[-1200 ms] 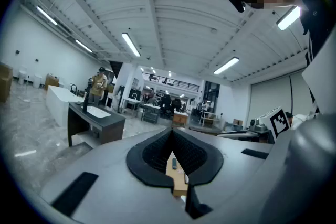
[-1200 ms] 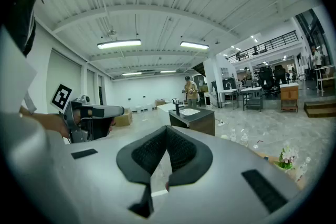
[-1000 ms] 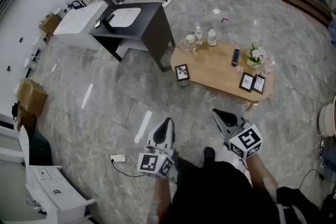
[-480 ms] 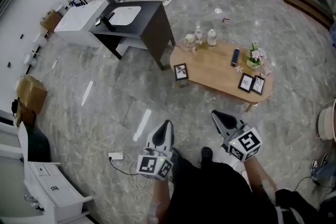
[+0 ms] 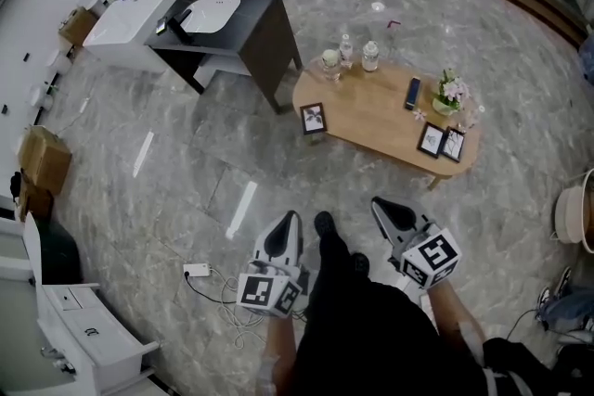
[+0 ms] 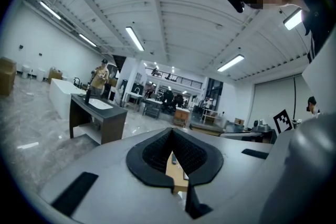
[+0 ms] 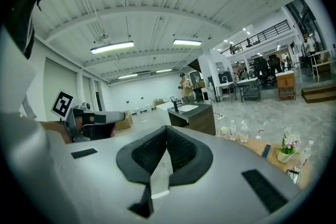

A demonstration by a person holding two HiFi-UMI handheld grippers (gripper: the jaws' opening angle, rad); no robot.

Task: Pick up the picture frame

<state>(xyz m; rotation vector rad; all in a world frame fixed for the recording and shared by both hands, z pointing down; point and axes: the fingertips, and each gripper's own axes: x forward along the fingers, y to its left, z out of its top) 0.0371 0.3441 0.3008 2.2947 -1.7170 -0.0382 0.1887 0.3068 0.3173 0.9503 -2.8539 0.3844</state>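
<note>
A low oval wooden table (image 5: 371, 121) stands on the marble floor ahead of me. One small black picture frame (image 5: 313, 118) stands at its left end; two more frames (image 5: 430, 139) (image 5: 453, 145) stand together at its right end. Both grippers hover well short of the table, near my body. The left gripper (image 5: 291, 220) is shut and holds nothing; in the left gripper view (image 6: 172, 132) its jaws meet with a sliver of table behind them. The right gripper (image 5: 380, 205) also looks shut and holds nothing (image 7: 167, 129). The table (image 7: 262, 150) lies to its right.
Two water bottles (image 5: 345, 50) (image 5: 370, 57), a glass (image 5: 329, 62), a remote (image 5: 413, 93) and a flower pot (image 5: 452, 95) share the table. A dark sink cabinet (image 5: 260, 32) stands behind it to the left. A power strip (image 5: 197, 271) with cable lies on the floor by my left.
My view has shifted toward the table, and one shoe has stepped forward between the grippers. Both grippers keep their places in front of my body, still shut.
</note>
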